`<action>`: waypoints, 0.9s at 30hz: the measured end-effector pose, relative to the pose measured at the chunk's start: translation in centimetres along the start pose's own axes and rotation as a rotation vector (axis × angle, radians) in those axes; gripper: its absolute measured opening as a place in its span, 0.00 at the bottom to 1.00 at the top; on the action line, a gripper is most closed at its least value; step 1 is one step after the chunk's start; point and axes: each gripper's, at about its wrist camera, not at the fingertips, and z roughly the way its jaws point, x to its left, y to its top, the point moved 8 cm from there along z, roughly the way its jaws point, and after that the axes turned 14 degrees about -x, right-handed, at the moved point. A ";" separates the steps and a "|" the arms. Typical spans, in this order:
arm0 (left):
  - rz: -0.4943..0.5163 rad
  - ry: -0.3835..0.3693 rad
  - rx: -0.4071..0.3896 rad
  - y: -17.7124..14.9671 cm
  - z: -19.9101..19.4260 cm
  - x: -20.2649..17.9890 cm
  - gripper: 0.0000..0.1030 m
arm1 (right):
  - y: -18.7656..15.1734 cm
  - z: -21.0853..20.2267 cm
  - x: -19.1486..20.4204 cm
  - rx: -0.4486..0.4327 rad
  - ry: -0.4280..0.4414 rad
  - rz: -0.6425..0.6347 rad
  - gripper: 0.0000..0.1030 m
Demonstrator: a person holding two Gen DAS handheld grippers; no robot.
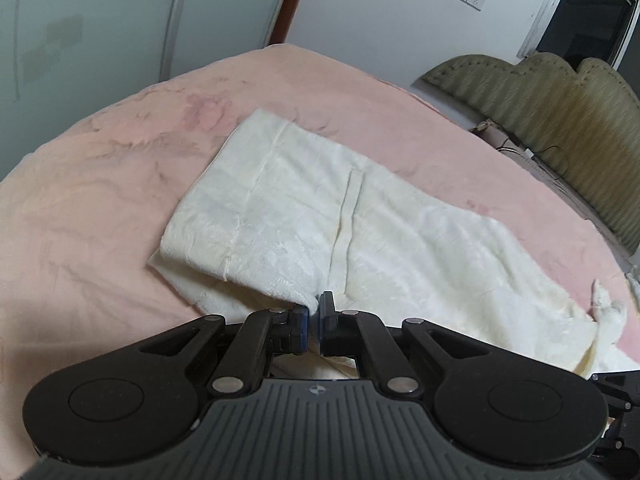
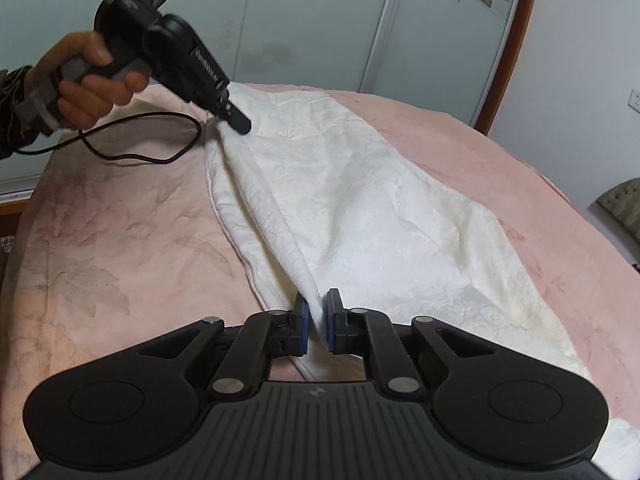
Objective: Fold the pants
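Observation:
Cream-white pants (image 1: 320, 216) lie on a pink bedspread (image 1: 100, 208), waistband at the far left, legs running to the right. My left gripper (image 1: 315, 312) is shut on the near edge of the pants by the hip. In the right wrist view the pants (image 2: 360, 208) stretch away from me, lifted into a ridge. My right gripper (image 2: 316, 320) is shut on that fabric edge. The left gripper (image 2: 236, 120) also shows there at the far end, held by a hand and pinching the cloth.
A padded olive headboard (image 1: 560, 120) stands at the right with cables below it. Sliding wardrobe doors (image 2: 280, 20) back the bed. A black cable (image 2: 160, 156) loops over the bedspread (image 2: 100, 260) near the left hand.

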 end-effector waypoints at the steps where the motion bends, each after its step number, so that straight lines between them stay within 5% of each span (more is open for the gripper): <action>1: 0.007 0.005 -0.003 -0.1 -0.1 0.0 0.07 | -0.2 0.1 0.1 -0.002 -0.004 0.011 0.08; 4: 0.031 0.024 0.000 0.0 -0.4 -0.1 0.11 | -0.6 -0.3 0.3 -0.013 -0.016 0.054 0.08; 8: 0.065 0.090 -0.006 0.7 -1.8 -0.4 0.33 | -0.8 -0.4 0.0 -0.023 -0.043 0.117 0.09; 12: 0.153 0.127 -0.079 2.3 -4.4 -1.9 0.43 | -0.9 -0.7 0.5 -0.022 -0.112 0.080 0.16; 15: 0.208 0.102 -0.141 3.4 -5.8 -3.8 0.51 | -0.5 -2.0 0.6 -0.006 -0.136 0.061 0.28; 19: 0.252 -0.022 -0.173 3.7 -5.6 -7.8 0.55 | -0.1 -6.7 -1.5 -0.079 -0.073 0.248 0.41; 23: 0.331 -0.191 -0.108 1.0 -3.7 -13.6 0.55 | -2.3 -13.3 -7.4 -0.128 -0.327 0.430 0.53; 27: 0.442 -0.367 -0.057 -2.6 -2.6 -19.2 0.57 | -9.2 -22.9 -13.9 -0.225 -0.671 0.917 0.57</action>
